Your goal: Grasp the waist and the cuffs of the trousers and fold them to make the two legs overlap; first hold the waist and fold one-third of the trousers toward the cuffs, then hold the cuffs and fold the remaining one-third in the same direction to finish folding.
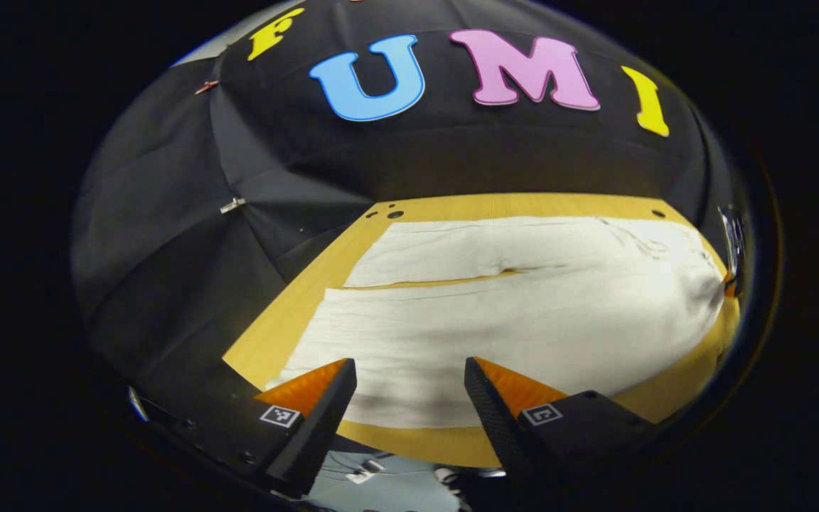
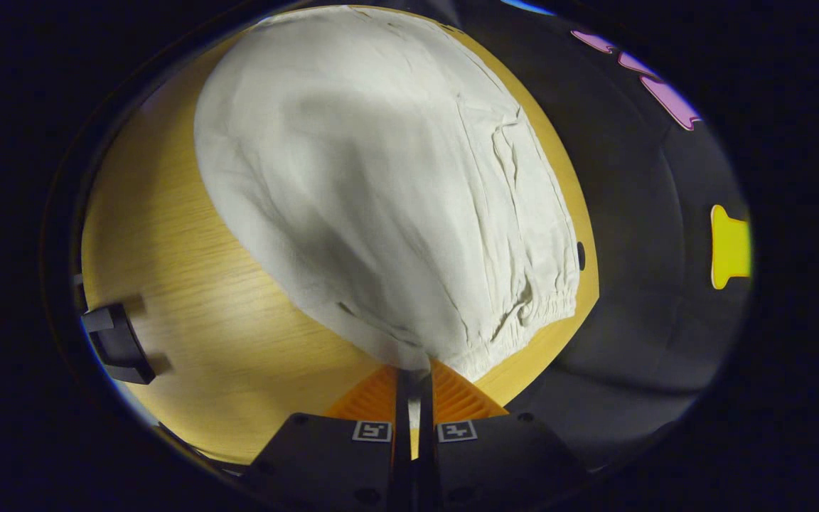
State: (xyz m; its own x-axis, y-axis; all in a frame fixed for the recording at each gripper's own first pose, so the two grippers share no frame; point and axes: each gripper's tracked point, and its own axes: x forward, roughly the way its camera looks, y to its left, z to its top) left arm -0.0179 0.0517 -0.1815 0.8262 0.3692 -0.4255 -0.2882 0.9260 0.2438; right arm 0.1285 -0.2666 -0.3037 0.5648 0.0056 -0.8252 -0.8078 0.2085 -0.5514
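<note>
Fingers of the left gripper (image 1: 409,377) stand wide apart at the bottom of the left gripper view, with nothing between them, hovering above the near edge of the white trousers (image 1: 523,306). Between and beyond the fingers lies the near trouser leg, flat on the wooden table (image 1: 288,306); a narrow strip of bare table shows between the cloth and the table's near edge. Farther out, the second leg lies alongside the first, and a thin slit of wood shows between the two. Both legs run off to the right, where the cloth widens and wrinkles toward the waist. At the far right rim of this view a small part of the other gripper can be made out, too small to tell more. Small dark holes mark the table's far corners, and the black cloth wall (image 1: 168,213) rises behind.

In the right gripper view the right gripper (image 2: 416,373) has its fingers drawn narrow, nearly touching, with the edge of the trousers (image 2: 381,185) pinched between them at the gathered, elastic waist. From that grip the cloth spreads away up the view, with creases on its right side and a soft shadow across its middle. Bare table (image 2: 189,284) lies to the left of the cloth, and a dark gripper part (image 2: 118,345) shows at the left rim, near the table's edge.
</note>
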